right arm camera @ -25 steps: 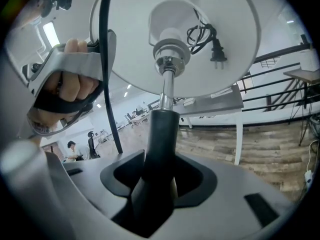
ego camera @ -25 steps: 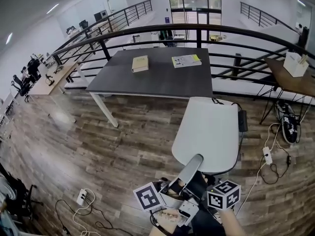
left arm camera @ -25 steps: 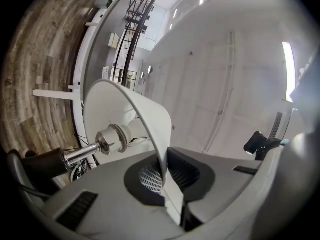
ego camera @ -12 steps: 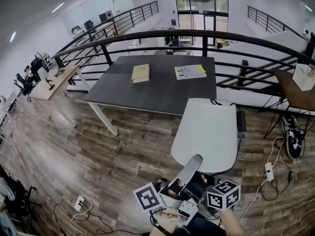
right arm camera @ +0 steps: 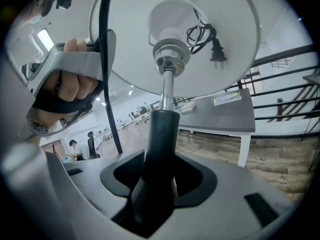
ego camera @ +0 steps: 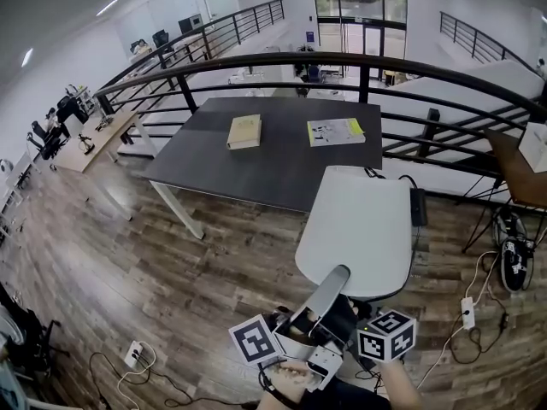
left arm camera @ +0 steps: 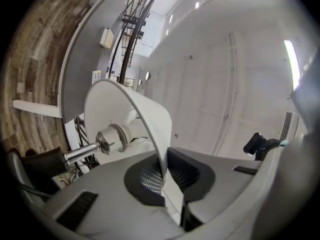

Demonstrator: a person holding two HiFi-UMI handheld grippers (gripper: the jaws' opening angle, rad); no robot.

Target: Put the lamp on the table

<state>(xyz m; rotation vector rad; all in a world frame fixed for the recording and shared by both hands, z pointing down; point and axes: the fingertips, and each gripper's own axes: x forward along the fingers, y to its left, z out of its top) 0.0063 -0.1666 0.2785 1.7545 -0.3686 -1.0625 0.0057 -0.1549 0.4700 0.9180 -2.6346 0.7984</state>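
At lower centre, lamp (ego camera: 359,229): you are carrying it, not yet reaching the dark surface (ego camera: 282,161).
Left gripper (left arm camera: 167,184): jaws are pinching the shade rim (left arm camera: 150,124), almost closed.
Right gripper (right arm camera: 155,194): jaws are clamping the black stem (right arm camera: 162,129).
Remaining: approaching, setting down.
Change: surface is drawing nearer.

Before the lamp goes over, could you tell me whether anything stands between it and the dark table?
Nothing visible does: the lamp is held in front of the table, whose near half is bare. A book and a leaflet lie toward its far edge.
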